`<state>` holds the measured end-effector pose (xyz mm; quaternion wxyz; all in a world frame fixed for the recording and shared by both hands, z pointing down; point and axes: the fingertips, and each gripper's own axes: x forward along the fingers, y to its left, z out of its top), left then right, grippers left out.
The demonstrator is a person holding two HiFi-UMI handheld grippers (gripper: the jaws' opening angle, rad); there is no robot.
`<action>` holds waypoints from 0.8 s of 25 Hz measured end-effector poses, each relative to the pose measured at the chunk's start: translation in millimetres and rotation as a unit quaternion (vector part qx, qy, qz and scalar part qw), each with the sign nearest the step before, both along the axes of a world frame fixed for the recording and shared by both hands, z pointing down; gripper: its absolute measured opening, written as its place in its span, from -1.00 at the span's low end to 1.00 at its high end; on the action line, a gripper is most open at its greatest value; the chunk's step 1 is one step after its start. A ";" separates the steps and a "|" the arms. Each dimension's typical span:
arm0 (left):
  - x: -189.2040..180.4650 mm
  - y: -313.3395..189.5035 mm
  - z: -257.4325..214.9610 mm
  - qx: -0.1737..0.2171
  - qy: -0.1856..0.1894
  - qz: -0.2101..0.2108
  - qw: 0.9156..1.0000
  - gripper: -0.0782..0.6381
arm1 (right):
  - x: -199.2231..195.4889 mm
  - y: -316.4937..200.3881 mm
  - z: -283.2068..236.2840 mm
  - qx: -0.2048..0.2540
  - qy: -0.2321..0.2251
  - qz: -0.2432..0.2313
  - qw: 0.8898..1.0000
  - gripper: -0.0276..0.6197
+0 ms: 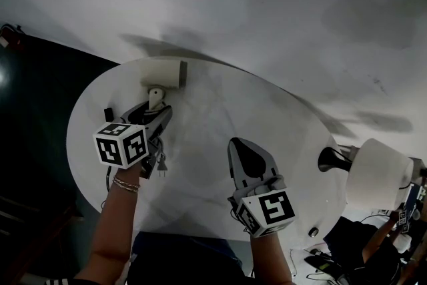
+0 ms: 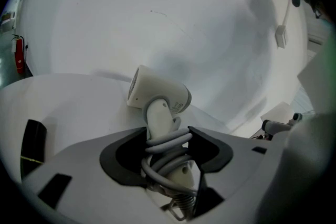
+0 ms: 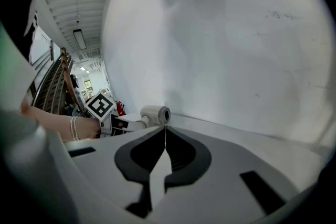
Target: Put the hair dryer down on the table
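Left tool [image 1: 156, 111]: jaws stand fairly wide but are clamped on the handle of the hair dryer [image 2: 157, 94]. The grey cord [image 2: 168, 141] is wound round that handle, so the pads press on cord and handle together. My left gripper view shows the handle rising out of the jaws, with the white barrel on top, its mouth turned to the left.

Position of the dryer, head view: over the far part of the round white desk [image 1: 220, 117], barrel close to the far rim, next to the white wall [image 1: 267, 3]. I cannot tell whether any part of it touches the desk. The plug [image 1: 161, 167] hangs below the left tool, beside my wrist, which has a bracelet [image 1: 125, 183] on it.

Right tool [image 1: 243, 143]: jaws pressed together tip to tip, nothing between them. It is held over the near middle of the desk, well apart from the dryer and pointing roughly toward the far rim. Its own view shows the dryer's barrel end-on just past the closed tips.

Other items: a small black block [image 1: 108, 114] on the desk just left of the left tool; a lamp with a white shade [image 1: 377, 173] beyond the desk's right edge.
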<state>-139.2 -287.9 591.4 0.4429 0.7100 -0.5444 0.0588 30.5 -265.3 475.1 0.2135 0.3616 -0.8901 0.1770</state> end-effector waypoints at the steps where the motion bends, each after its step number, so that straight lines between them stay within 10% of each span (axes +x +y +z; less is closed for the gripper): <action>1: -0.1 -0.7 0.0 0.000 0.000 0.000 1.000 -0.06 | -0.1 0.2 0.2 0.000 -0.001 0.000 1.000 -0.86; 20: 1.1 -4.2 2.5 -0.005 -0.019 0.001 1.000 -0.07 | 2.3 1.3 -5.3 0.002 -0.010 0.006 1.000 -0.86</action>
